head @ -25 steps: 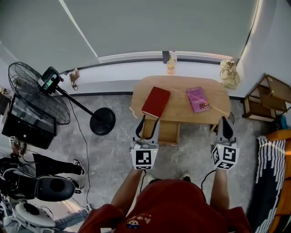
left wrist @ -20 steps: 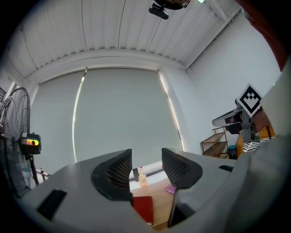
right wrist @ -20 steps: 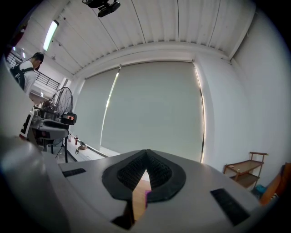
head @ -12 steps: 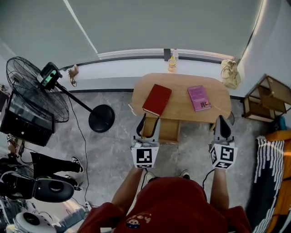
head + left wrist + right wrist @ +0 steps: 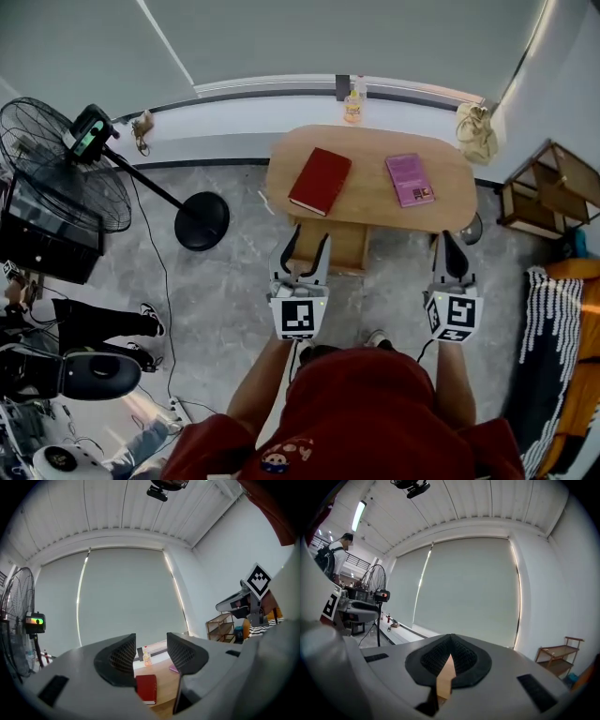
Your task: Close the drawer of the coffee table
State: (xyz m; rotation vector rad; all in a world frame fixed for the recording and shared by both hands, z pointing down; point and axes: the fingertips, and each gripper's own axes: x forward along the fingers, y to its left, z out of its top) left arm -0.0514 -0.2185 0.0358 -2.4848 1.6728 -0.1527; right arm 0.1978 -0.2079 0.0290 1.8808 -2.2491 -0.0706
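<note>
The oval wooden coffee table (image 5: 370, 208) stands under the window, with its drawer (image 5: 347, 251) pulled out toward me at the front left. On top lie a red book (image 5: 320, 181) and a purple book (image 5: 409, 180). My left gripper (image 5: 310, 236) is open, empty, and hangs over the drawer's front left part. In the left gripper view, the left gripper (image 5: 151, 656) frames the red book (image 5: 146, 689) and a bottle (image 5: 146, 655). My right gripper (image 5: 444, 236) is shut on nothing, by the table's front right corner. The right gripper (image 5: 450, 641) shows only a wood sliver (image 5: 446, 680) between its pads.
A standing fan (image 5: 58, 178) with a round base (image 5: 202, 228) is at the left. A bottle (image 5: 352, 108) and a bag (image 5: 476, 136) sit on the window sill. A wooden shelf (image 5: 551, 192) stands at the right, and equipment with cables at the lower left.
The table has slid upward in the head view as the camera tilted. Both grippers keep much the same place before the table, left open and right shut.
</note>
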